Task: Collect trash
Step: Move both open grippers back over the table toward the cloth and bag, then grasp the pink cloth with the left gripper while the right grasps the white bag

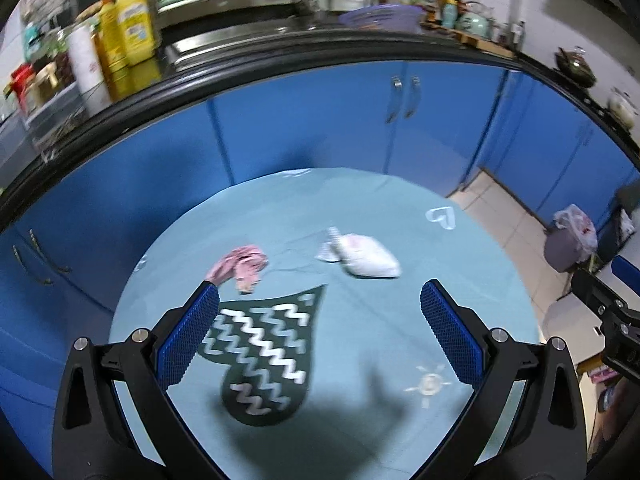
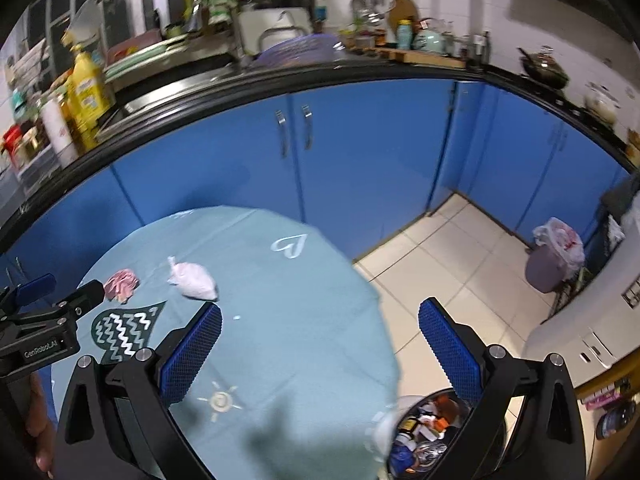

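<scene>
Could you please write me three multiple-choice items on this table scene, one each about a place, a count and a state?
1. Where does the pink wrapper lie?
A. in the bin
B. on the tablecloth beside the white bag
C. on the floor

2. How many loose pieces of trash lie on the tablecloth?
A. two
B. four
C. none

3. How do both grippers stand?
A. shut on trash
B. open and empty
C. shut and empty

Answers: 1 B, it rests left of the white bag. 2 A, only the wrapper and the bag show. 3 B, the left gripper and right gripper have their fingers spread with nothing between.
</scene>
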Demonstrator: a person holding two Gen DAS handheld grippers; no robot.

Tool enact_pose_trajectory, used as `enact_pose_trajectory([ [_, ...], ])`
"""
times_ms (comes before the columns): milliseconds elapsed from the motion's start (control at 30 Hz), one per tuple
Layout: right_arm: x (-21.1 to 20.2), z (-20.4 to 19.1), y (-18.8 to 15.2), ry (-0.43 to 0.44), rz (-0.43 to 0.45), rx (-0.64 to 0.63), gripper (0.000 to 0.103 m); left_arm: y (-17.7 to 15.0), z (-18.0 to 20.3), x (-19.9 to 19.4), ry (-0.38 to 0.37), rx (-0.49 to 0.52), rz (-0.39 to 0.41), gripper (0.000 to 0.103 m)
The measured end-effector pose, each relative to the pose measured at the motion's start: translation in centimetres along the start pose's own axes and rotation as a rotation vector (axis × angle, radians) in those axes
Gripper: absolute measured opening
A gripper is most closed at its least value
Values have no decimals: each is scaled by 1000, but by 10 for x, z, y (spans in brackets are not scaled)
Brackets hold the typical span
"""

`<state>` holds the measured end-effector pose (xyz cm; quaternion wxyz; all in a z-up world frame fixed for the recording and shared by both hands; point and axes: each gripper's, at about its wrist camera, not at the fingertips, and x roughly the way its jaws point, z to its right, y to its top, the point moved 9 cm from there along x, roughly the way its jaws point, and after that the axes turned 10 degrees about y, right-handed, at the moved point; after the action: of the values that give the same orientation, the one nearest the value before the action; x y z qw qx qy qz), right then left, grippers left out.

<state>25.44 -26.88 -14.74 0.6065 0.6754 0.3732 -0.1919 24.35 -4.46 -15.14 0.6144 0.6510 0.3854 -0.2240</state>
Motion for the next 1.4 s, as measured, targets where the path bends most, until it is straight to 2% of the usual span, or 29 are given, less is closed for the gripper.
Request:
enact_pose_trajectory([
  [500, 77, -63, 2, 79, -104, -69, 96, 5, -49, 56, 23, -51, -44, 99],
  [1100, 142, -92, -3, 143, -182, -96, 96, -1, -67, 116, 28, -76, -146, 74],
  [1200, 152, -97, -3, 148, -191, -107, 96, -3, -66, 123, 26, -68, -160, 63],
  [1400, 167, -102, -3, 165, -212, -108, 96, -5, -67, 135, 27, -69, -173, 62],
])
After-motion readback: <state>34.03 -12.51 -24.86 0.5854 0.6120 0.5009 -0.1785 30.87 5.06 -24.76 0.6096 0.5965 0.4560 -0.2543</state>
